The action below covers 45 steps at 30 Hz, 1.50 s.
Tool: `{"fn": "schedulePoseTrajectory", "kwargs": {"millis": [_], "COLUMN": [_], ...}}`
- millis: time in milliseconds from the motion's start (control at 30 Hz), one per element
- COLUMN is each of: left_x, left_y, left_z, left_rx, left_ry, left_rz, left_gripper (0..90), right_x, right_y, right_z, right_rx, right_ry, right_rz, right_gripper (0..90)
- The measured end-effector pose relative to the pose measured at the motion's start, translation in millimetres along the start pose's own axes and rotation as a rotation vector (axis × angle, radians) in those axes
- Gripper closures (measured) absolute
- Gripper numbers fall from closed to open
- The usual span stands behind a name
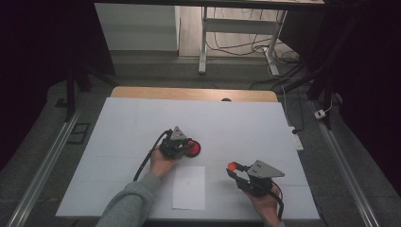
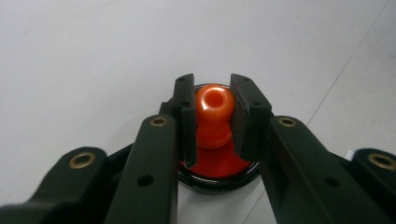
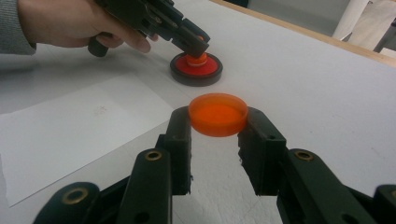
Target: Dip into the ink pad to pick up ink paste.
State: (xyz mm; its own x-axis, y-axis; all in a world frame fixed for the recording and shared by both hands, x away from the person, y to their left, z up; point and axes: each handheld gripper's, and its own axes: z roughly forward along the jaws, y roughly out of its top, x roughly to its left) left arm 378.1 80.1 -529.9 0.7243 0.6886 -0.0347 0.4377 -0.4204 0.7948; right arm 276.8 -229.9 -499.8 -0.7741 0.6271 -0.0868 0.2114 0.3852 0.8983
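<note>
a white sheet lies flat on the pale tabletop at lower centre of the frame. a wooden edge shows along the tabletop's far side. beyond it, at upper centre, a desk frame stands over tangled cables. a power strip lies on the floor at the right.

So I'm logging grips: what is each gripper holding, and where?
Left gripper clamps the orange knob by its sides; right gripper pinches the orange cap across its rim.
</note>
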Motion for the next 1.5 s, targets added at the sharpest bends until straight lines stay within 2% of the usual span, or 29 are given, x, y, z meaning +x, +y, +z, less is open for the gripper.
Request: {"fn": "schedulePoseTrajectory", "kwargs": {"millis": [1100, 1500], "left_x": [-3.0, -3.0], "left_y": [-0.8, -5.7], "left_z": [0.4, 0.3], "left_rx": [-0.006, -0.039], "left_ry": [0.02, 0.02], "left_rz": [-0.005, -0.019], "left_gripper": [73.6, 73.6], "right_x": [0.0, -0.3], "right_y": [0.3, 0.4], "right_z": [-0.9, -1.6], "right_rx": [0.001, 0.001], "right_ry": [-0.004, -0.007], "right_rz": [-0.003, -0.003], "right_gripper": [64.7, 64.7]}}
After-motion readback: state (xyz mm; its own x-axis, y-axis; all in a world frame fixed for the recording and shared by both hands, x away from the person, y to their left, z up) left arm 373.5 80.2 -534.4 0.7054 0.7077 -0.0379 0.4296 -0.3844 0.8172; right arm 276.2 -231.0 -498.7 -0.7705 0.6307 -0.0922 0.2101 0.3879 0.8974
